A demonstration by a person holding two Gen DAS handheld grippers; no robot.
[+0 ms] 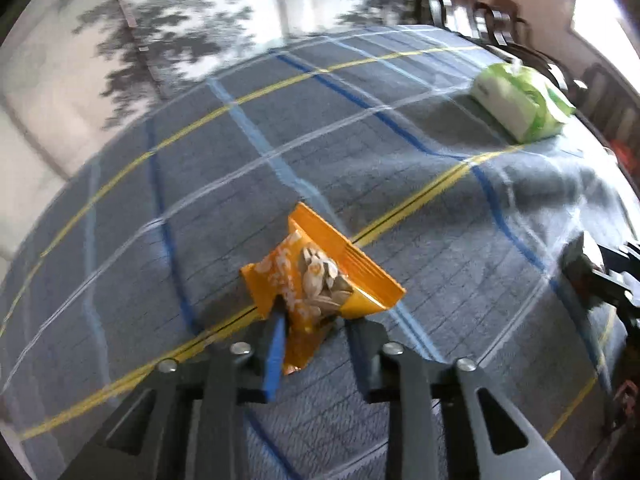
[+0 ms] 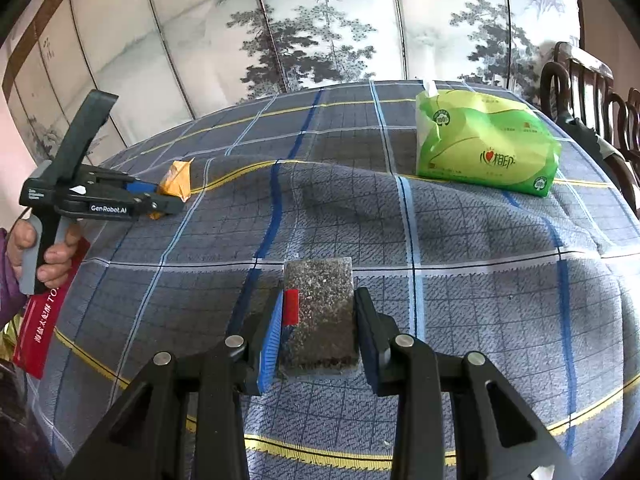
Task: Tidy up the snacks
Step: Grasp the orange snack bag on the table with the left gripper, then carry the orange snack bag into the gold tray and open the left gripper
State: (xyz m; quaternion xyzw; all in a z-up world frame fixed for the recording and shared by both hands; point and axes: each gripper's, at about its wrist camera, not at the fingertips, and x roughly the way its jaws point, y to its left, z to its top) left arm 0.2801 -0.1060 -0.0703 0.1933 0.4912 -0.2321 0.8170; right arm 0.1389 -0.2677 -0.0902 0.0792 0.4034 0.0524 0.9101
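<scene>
On plaid tablecloth (image 2: pixel 460 240), left gripper (image 1: pixel 316 320) pinching orange packet (image 1: pixel 316 280), mid-table

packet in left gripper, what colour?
Orange snack packet, white sunflower seeds printed on it. Left wrist view shows it best.

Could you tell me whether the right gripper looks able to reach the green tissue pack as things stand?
Probably not yet: the right gripper is shut on a dark speckled snack bar. The cloth toward the tissue pack looks unobstructed.
</scene>
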